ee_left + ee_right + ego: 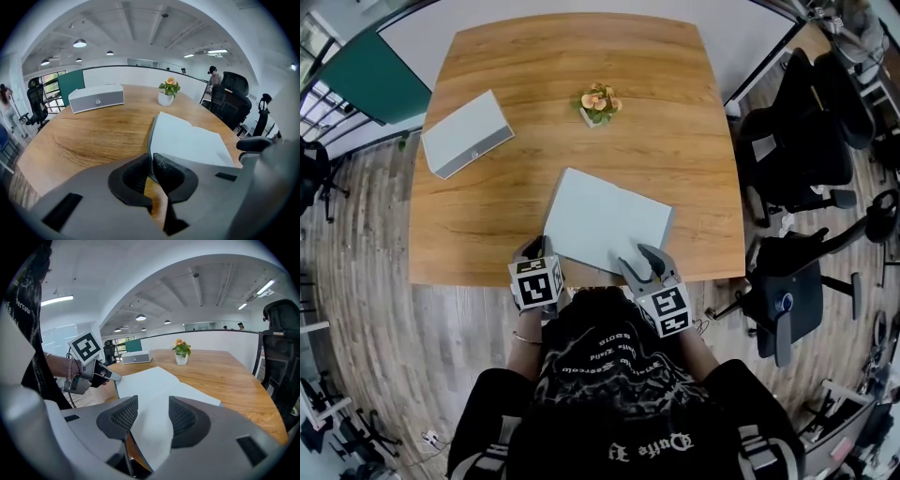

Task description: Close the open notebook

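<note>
An open notebook (605, 223) with pale blank pages lies on the wooden table (684, 141) near its front edge. My left gripper (536, 247) is at the notebook's near left corner. In the left gripper view its jaws (151, 164) are pinched on the edge of the left cover, which the notebook (187, 138) shows slightly raised. The right gripper view also shows the left gripper (110, 376) gripping that edge. My right gripper (639, 260) stands open over the notebook's near right part, and the page (154, 385) shows below its spread jaws (152, 416), untouched.
A grey-white box (467, 134) lies at the table's back left. A small potted flower (599, 103) stands at the back centre. Black office chairs (797, 141) crowd the floor to the right of the table.
</note>
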Tool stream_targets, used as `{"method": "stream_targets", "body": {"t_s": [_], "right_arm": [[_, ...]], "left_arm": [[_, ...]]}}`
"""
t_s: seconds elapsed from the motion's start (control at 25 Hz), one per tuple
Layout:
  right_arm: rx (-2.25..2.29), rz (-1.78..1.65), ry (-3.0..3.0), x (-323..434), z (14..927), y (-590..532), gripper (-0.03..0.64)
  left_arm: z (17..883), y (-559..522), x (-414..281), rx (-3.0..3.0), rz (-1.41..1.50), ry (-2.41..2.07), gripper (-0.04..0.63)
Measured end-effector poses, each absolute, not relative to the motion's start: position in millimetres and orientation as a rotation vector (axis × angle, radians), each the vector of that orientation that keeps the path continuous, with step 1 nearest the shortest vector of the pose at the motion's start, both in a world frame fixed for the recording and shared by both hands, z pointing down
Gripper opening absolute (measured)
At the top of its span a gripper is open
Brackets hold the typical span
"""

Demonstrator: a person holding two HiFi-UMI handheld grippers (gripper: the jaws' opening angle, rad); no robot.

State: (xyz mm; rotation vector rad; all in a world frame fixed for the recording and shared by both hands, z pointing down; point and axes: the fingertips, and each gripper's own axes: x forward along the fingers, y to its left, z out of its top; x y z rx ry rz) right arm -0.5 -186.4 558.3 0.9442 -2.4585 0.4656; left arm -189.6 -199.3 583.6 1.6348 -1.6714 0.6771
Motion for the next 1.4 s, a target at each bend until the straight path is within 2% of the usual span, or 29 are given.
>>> {"method": "stream_targets", "body": {"t_s": [0.52, 0.92, 1.4], "right_arm": [[1.104, 0.497, -2.441, 14, 550, -189, 0.192], [1.300, 0.504, -2.386, 28, 547, -181, 0.190], [1.391, 0.553, -2.346, 46, 549, -169, 0.190]], "left_arm": [[530, -192, -158, 1.891, 0.593, -1.644, 0.043], [501, -180, -121, 2.119, 0.451, -1.431, 0.041], [488, -173, -80, 2.258, 0.460, -1.246, 0.041]]}}
